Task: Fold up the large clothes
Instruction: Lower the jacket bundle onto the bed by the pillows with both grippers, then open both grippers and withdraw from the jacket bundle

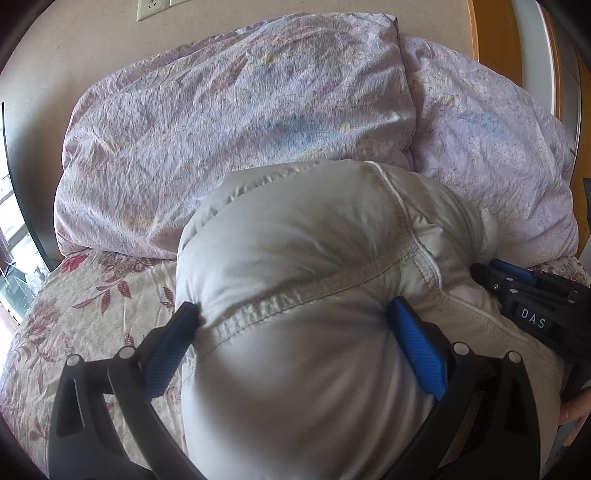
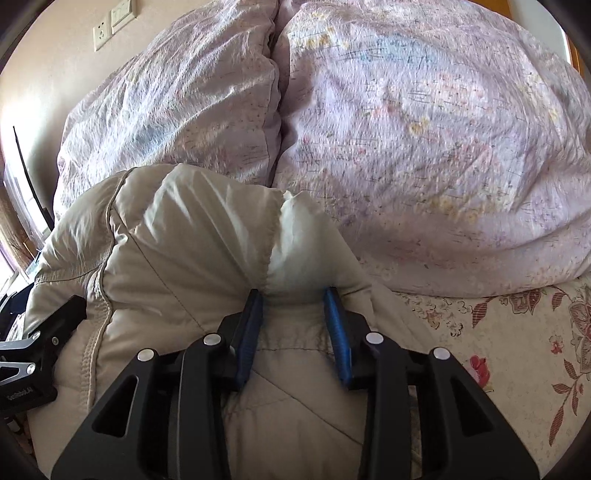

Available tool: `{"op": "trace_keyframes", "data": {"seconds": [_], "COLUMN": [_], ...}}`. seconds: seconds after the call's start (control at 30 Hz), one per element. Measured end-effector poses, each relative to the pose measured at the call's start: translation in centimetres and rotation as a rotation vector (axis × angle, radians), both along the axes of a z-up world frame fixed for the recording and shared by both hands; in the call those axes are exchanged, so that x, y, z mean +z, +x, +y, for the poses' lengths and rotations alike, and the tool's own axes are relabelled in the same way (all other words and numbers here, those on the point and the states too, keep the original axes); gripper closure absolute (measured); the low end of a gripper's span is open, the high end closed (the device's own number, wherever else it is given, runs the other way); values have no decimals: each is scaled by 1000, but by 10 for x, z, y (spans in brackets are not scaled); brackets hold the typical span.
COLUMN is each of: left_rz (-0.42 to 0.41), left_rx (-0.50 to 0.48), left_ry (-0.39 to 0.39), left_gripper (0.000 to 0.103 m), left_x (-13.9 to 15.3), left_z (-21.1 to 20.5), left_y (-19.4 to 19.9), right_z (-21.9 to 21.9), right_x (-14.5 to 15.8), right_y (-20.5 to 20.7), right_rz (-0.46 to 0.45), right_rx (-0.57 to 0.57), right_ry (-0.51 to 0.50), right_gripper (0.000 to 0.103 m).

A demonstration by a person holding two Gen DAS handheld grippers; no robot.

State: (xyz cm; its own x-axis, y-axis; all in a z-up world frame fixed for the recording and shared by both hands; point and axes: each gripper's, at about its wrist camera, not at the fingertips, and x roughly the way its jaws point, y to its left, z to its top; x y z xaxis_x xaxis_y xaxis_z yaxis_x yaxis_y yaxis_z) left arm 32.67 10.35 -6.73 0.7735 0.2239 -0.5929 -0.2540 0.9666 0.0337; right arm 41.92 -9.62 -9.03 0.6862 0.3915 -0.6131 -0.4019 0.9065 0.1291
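A puffy pale grey-beige padded jacket (image 1: pixel 306 236) lies bunched on the bed, filling the lower middle of both views; it also shows in the right wrist view (image 2: pixel 177 236). My left gripper (image 1: pixel 295 317) has its blue-padded jaws wide apart, pressed into a thick bulge of the jacket on both sides. My right gripper (image 2: pixel 293 295) squeezes a narrower fold of the jacket between its blue pads. The right gripper's body also shows at the right edge of the left wrist view (image 1: pixel 532 299).
A folded lilac quilt (image 1: pixel 240 118) is heaped behind the jacket against the wall, with a second lilac mound (image 2: pixel 436 147) beside it. A floral bedsheet (image 1: pixel 92 306) covers the bed. Wall sockets (image 2: pixel 101 33) sit at the upper left.
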Motion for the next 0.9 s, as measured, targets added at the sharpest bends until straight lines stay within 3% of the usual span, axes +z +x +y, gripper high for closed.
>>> {"op": "trace_keyframes", "data": {"seconds": [0.27, 0.4, 0.53, 0.73, 0.8, 0.9], "left_rz": [2, -7, -18, -23, -13, 6], "left_rx": [12, -3, 4, -14, -23, -25], "left_ry": [50, 5, 25, -7, -26, -59], "left_gripper": [2, 2, 2, 2, 2, 2], "left_x": [8, 13, 9, 17, 21, 28], "left_z": [-6, -7, -13, -11, -11, -9], "left_y": [-8, -28, -32, -54, -65, -83], "right_z": [-4, -22, -23, -34, -43, -66], "right_x": [6, 12, 5, 22, 29, 36], "right_y": [-12, -40, -44, -63, -73, -93], "right_rz": [6, 24, 48, 42, 42, 36], "right_rx": [-16, -6, -13, -39, -63, -90], "right_ry": [-15, 13, -4, 23, 43, 89], "right_gripper": [64, 60, 59, 57, 38, 23]}}
